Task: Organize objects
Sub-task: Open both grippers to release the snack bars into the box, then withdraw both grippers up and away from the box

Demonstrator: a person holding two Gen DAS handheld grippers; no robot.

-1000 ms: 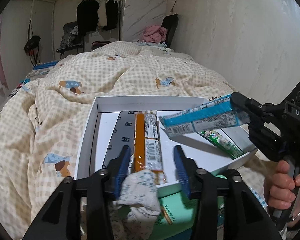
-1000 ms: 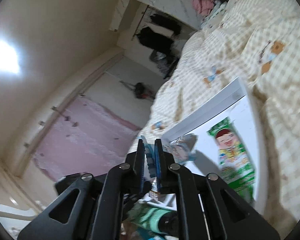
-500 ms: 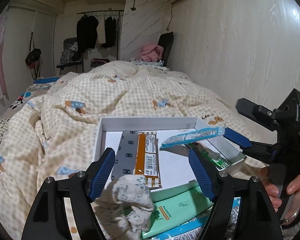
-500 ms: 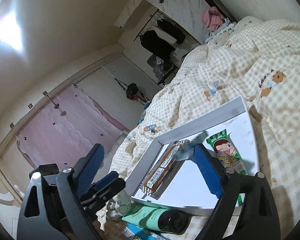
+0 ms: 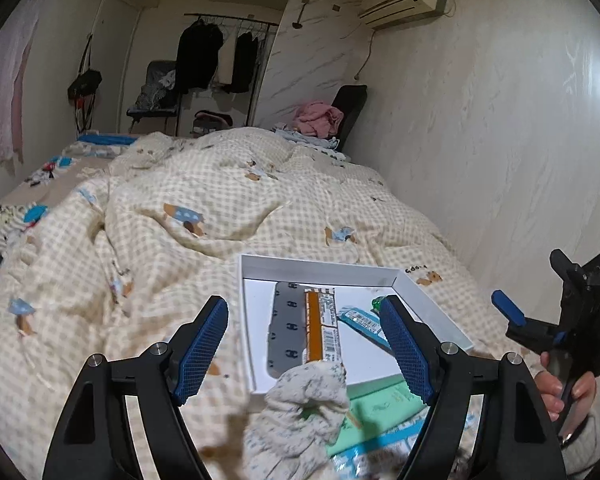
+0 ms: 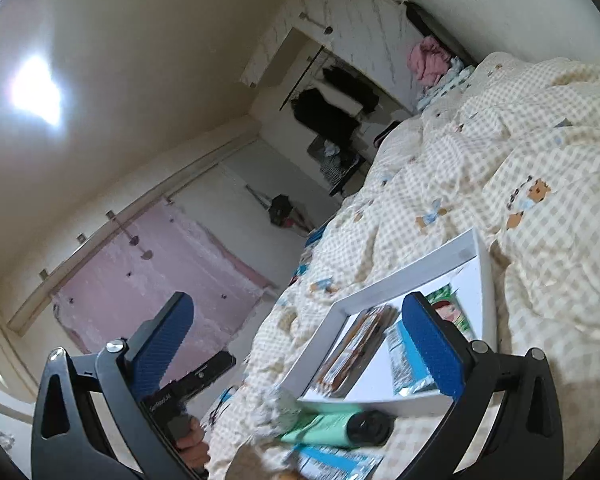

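Note:
A white shallow box [image 5: 320, 266] lies on the bed; it also shows in the right wrist view [image 6: 485, 280]. In it lie a grey case [image 5: 286, 328], an orange-brown bar [image 5: 320, 326], a blue packet [image 5: 362, 322] and a green packet [image 6: 450, 312]. In front of the box lie a crumpled speckled sock [image 5: 300, 412], a mint-green tube [image 6: 324, 426] and a blue-and-white packet [image 6: 332, 462]. My left gripper [image 5: 304, 348] is open and empty, above the sock. My right gripper [image 6: 300, 352] is open and empty, raised to the right of the box [image 5: 516, 320].
The checked quilt [image 5: 220, 200] covers the bed, with the wall [image 5: 500, 140] close on the right. A chair with pink clothes [image 5: 320, 114] and a clothes rack [image 5: 220, 52] stand at the far end.
My right gripper opened and let the blue packet drop into the box, then drew back. My left gripper opened wide and rose away from the box.

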